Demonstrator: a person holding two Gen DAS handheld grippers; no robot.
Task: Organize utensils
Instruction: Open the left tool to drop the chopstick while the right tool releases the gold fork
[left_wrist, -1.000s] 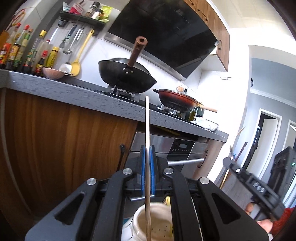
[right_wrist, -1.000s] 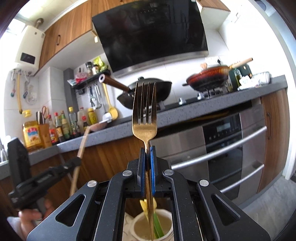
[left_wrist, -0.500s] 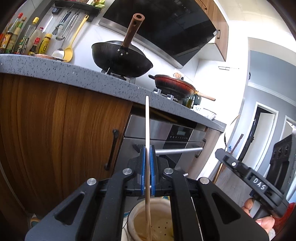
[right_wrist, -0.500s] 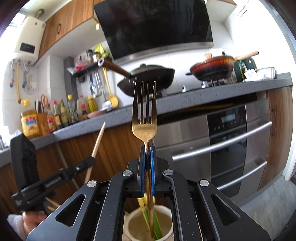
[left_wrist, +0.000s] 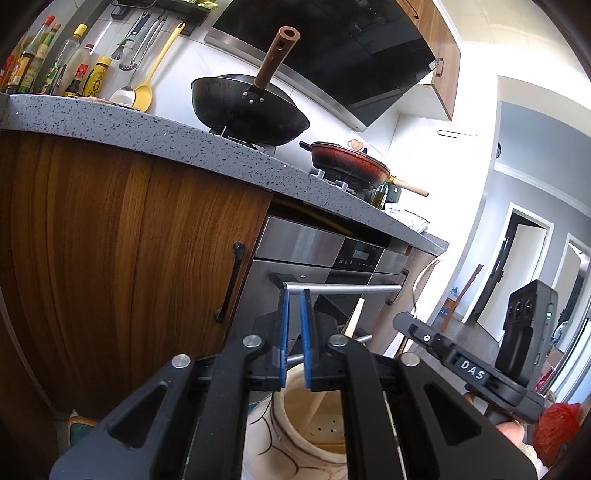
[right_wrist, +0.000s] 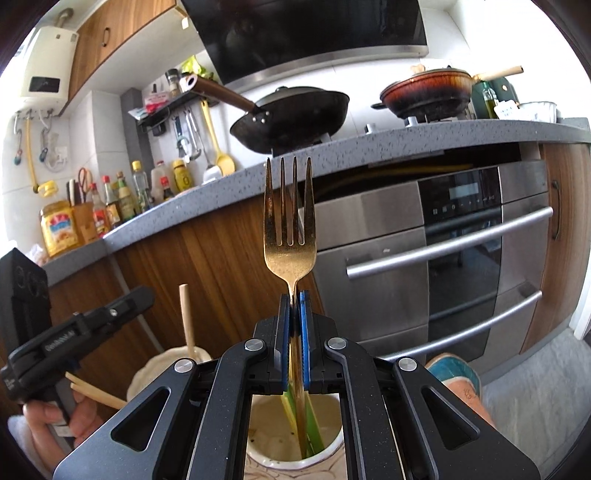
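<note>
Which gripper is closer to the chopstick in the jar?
Left gripper: its opening jaws hang over the jar, chopstick just beside them. The right gripper, clamping a fork, is over another cup.

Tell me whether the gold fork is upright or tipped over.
Upright. The gold fork stands tines-up, clamped at its neck by the right tool, its handle reaching down into the cream holder.

My left tongs (left_wrist: 294, 332) point almost level, jaws opening with a narrow gap and nothing between the pads. My right tongs (right_wrist: 294, 325) stay-free, tilted slightly down, pinch the fork (right_wrist: 290, 236) upright by its neck.
</note>
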